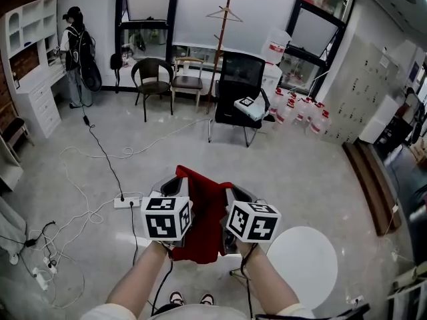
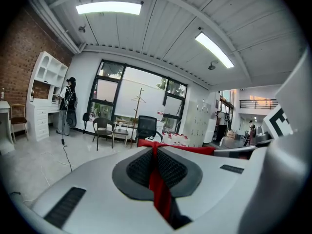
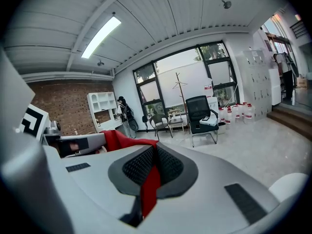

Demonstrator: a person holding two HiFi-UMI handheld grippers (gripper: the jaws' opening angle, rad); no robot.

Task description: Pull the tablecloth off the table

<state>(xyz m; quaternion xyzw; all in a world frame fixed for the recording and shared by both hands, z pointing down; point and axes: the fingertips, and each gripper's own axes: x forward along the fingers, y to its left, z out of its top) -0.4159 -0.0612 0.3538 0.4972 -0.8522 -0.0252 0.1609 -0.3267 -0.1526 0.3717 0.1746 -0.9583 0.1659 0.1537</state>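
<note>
A red tablecloth (image 1: 203, 212) hangs in the air in front of me, stretched between both grippers and drooping below them. My left gripper (image 1: 179, 184) is shut on one edge of it; in the left gripper view the red tablecloth (image 2: 158, 186) runs as a strip between the closed pads. My right gripper (image 1: 230, 193) is shut on the other edge, and red tablecloth (image 3: 150, 186) shows pinched between its pads. A small round white table (image 1: 301, 259) stands bare at the lower right, beside the right gripper.
A black office chair (image 1: 239, 92) holding a white marker-cube device (image 1: 250, 105) stands ahead. Two dark chairs (image 1: 153, 79) and a coat stand (image 1: 223, 39) are by the window. A power strip (image 1: 127, 201) and cables lie on the floor at left. A person (image 1: 77, 52) stands far left.
</note>
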